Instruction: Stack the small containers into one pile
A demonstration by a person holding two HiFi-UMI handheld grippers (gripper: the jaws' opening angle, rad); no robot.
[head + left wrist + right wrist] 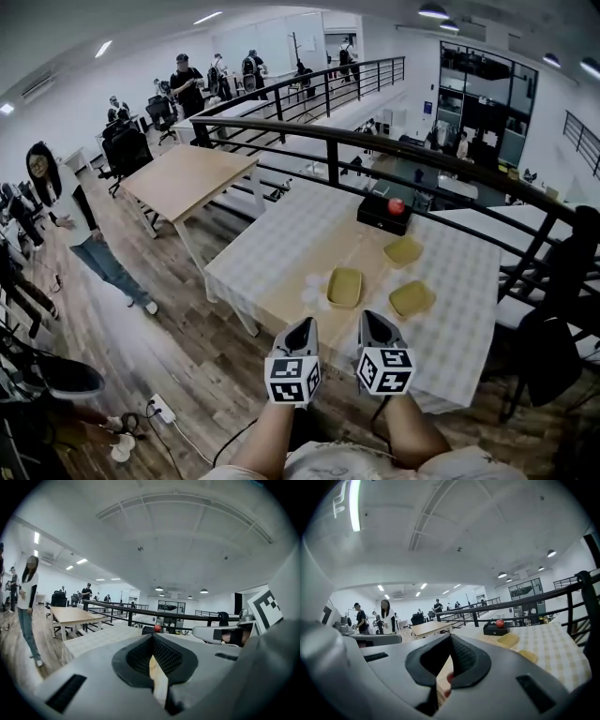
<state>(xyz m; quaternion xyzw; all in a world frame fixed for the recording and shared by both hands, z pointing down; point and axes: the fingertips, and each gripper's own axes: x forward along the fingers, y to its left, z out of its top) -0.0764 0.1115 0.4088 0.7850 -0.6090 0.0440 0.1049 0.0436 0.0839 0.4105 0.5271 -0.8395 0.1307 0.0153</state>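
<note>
Three small yellow-green containers lie apart on the checkered table [450, 328]: one in the middle [345, 287], one further back [403, 250], one to the right [412, 299]. Two of them show in the right gripper view, the nearer one [528, 656] and the back one [508, 640]. My left gripper [302, 328] and right gripper [375, 322] hover side by side over the table's near edge, short of the containers. Both have their jaws shut and hold nothing. Their black pads meet in the left gripper view [152, 656] and in the right gripper view [450, 660].
A black box [384, 214] with a red button stands at the table's far edge, with a dark railing [333, 141] just behind it. Small white items [311, 281] lie left of the middle container. A wooden table [192, 178] and a standing person [56, 216] are off to the left.
</note>
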